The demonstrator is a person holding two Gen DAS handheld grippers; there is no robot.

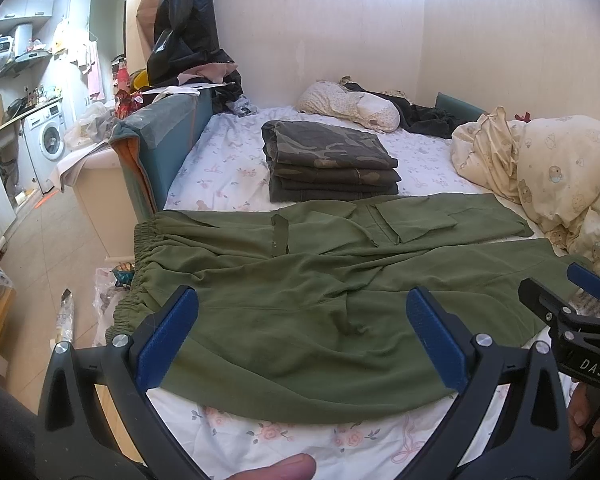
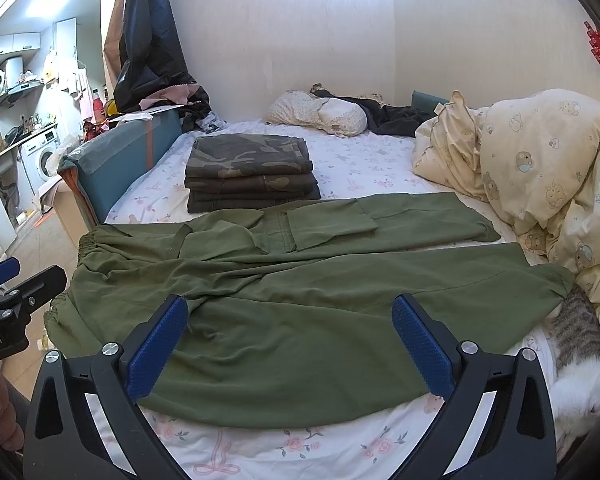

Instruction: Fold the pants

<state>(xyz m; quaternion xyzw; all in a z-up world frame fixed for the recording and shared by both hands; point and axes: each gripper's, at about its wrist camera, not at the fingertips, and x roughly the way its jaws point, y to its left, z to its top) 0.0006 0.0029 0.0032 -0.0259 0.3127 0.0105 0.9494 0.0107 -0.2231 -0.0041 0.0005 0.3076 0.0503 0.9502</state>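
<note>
A: Nearest first. Status of left gripper (image 1: 300, 328)?
B: Jaws spread wide, blue pads (image 1: 168, 340) well apart, nothing clamped. Held above the near half of the green pants (image 1: 300, 300), no contact visible.

A: And right gripper (image 2: 290, 334)?
B: Same condition: jaws apart, blue pads (image 2: 158, 344) clear of the cloth, nothing gripped. Positioned to the right of the left unit, above the near trouser leg.

A: Location of the pants?
B: Spread flat across the floral bed sheet (image 2: 300, 446), unfolded. Elastic waistband (image 1: 140, 264) at the left edge of the bed, both legs running to the right. Far leg with cargo pocket flap (image 1: 416, 220) lying open. Near leg wrinkled, cuff ending near the striped cat (image 2: 580, 332).

A: Behind the pants?
B: Stack of folded camouflage garments (image 1: 328, 160), just beyond the far leg, apart from it. Bunched cream quilt (image 2: 540, 168) at right. Further back, pillow (image 1: 352, 106) and dark clothing (image 1: 428, 118) against the wall.

A: Left of the bed?
B: Teal bed end panel (image 1: 168, 148); washing machine (image 1: 48, 140) in the kitchen area beyond.
</note>
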